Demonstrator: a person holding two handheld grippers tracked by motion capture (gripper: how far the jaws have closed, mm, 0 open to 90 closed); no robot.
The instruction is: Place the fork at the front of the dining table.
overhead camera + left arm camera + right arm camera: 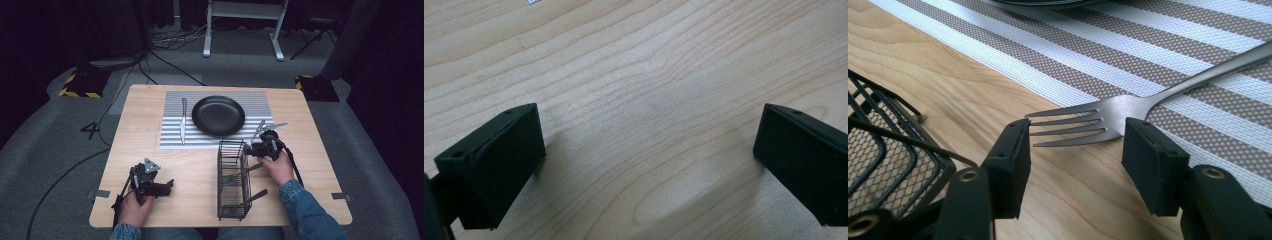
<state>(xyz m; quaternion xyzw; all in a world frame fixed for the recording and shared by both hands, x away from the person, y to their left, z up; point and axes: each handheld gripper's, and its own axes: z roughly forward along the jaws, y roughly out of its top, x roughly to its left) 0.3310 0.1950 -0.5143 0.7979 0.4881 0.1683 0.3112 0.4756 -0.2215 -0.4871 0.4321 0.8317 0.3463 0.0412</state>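
Right gripper [1075,150] jaws wide, straddling the fork [1108,120] tines; handle runs away up-right over the placemat [1198,45]. Left gripper [150,182] wide, idle, far off.

- A silver fork [1108,122] lies flat at the right edge of the striped placemat [1198,55], just right of the black plate [218,116].
- Its tines hang over bare wood; its handle angles away to the far right.
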